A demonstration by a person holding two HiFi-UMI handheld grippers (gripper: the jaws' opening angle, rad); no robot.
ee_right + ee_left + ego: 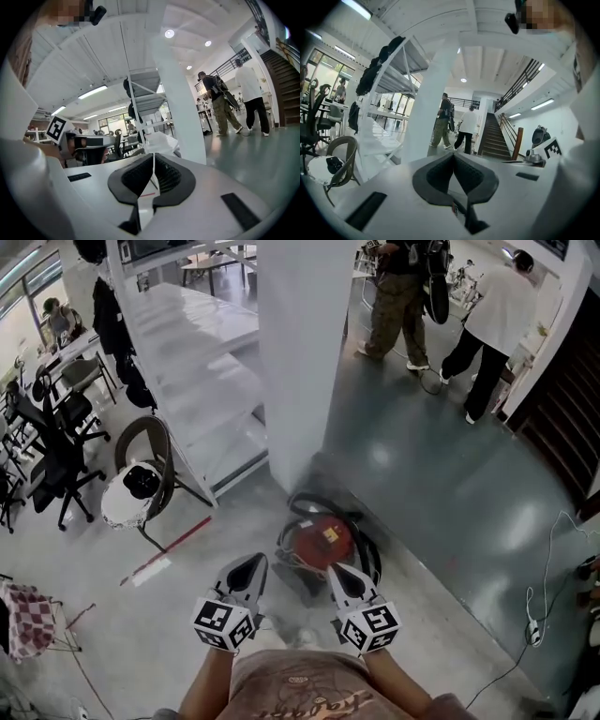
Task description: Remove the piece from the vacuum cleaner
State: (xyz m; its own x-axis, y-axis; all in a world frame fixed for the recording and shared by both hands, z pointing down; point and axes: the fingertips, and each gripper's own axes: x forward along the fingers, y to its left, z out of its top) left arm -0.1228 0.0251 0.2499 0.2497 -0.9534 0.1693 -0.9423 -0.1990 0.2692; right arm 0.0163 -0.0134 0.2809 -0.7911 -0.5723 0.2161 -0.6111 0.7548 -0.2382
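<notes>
Nearest, the left gripper (253, 564) and the right gripper (337, 572) are being held side by side, a little apart, roughly level and pointing ahead over the floor (441, 498). The fingers of both are being kept pressed together, tip against tip, and nothing is being gripped between them, as each gripper view is showing. Just beyond the tips and below them, the vacuum (323, 538) is being left lying on the floor at the foot of the pillar (298, 352): a red canister with a dark hose looped round it. It is being touched by neither gripper, and in both gripper views it is being hidden below the gripper bodies. To the left, a chair (150, 442) is standing beside a white rack (202, 362). Farther off, past the pillar, a person in khaki (394, 306) and a person in white (495, 310) are being seen from behind, near the stairs (490, 136). As far as can be judged, no part of the task is being carried out yet: the vacuum is looking whole, and no piece is being held. Which piece is meant cannot be told from here. Everything is being left to do: the grippers lowered to the vacuum, the fingers opened, the piece gripped and pulled free.
</notes>
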